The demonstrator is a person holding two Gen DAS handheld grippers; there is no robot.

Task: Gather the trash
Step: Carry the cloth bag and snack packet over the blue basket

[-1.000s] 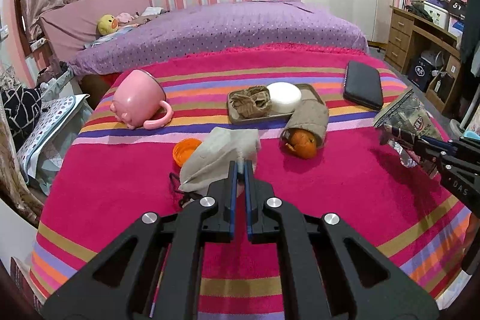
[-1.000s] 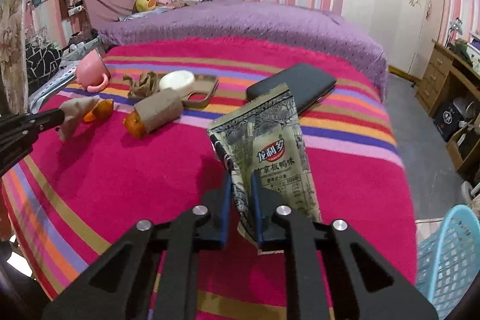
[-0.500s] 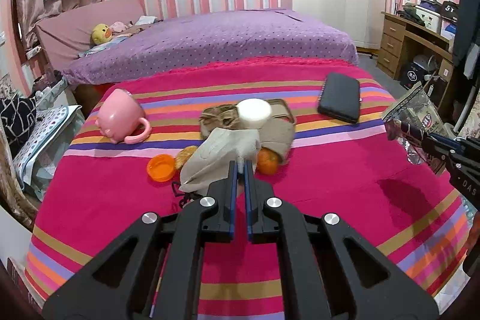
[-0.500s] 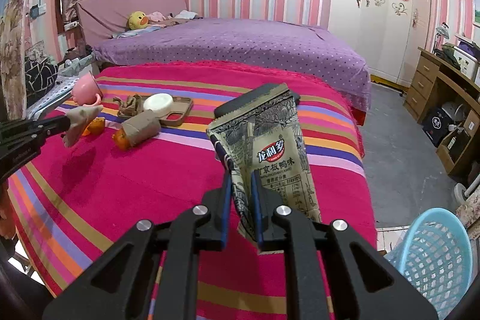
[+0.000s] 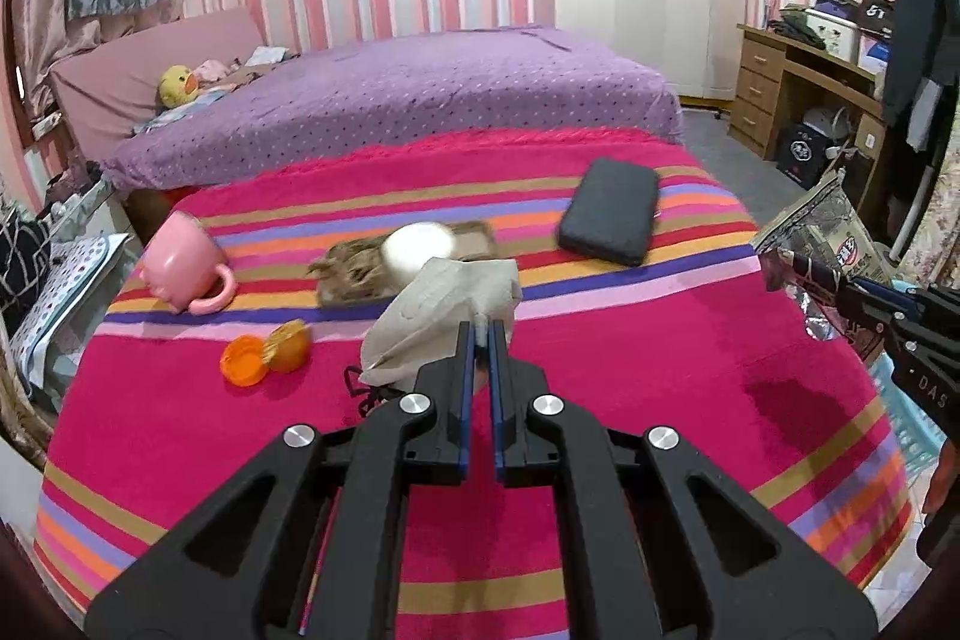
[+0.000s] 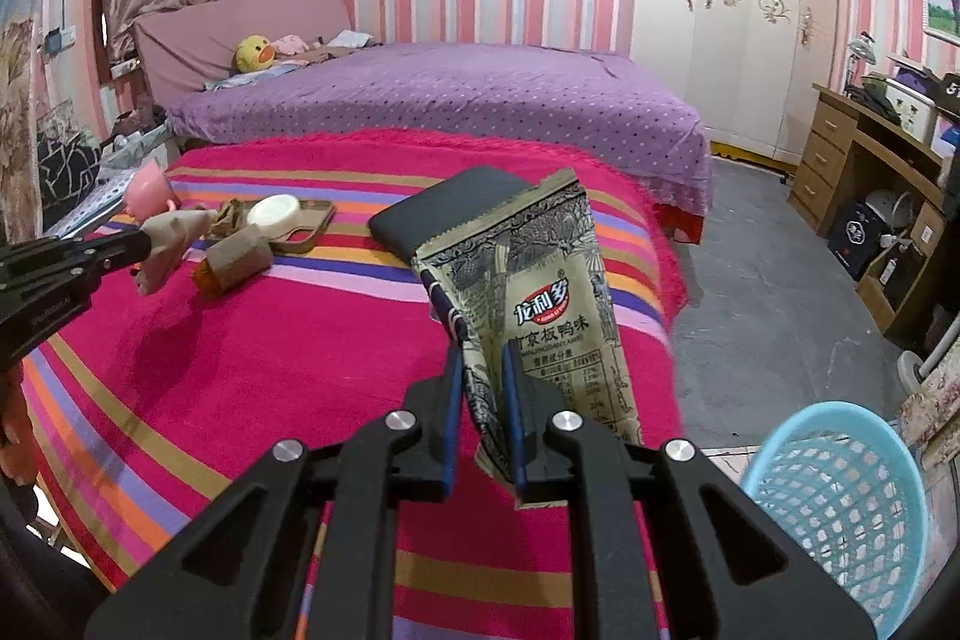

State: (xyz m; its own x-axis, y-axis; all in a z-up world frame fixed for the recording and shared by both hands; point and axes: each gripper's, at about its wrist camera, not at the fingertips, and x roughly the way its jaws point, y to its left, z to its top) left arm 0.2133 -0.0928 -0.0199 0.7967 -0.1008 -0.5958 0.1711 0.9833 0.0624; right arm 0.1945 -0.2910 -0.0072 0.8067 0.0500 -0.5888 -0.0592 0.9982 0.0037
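Observation:
My left gripper [image 5: 480,334] is shut on a crumpled beige paper wrapper [image 5: 444,304] and holds it above the striped blanket [image 5: 630,340]. It also shows in the right wrist view [image 6: 171,235]. My right gripper [image 6: 480,358] is shut on an empty snack packet [image 6: 540,292], held upright over the blanket's right side; the packet also shows in the left wrist view [image 5: 822,238]. A light blue mesh trash basket [image 6: 840,508] stands on the floor at lower right of the right gripper.
On the blanket lie a pink mug [image 5: 186,262], an orange lid and an orange [image 5: 264,355], a brown tray with a white lid and brown scrap [image 5: 414,250], a black case [image 5: 612,211], and a paper-wrapped orange [image 6: 234,265]. A wooden desk [image 6: 870,160] stands right.
Both grippers have lifted up and back from the blanket with their trash held. The blue basket has come into the right wrist view at lower right.

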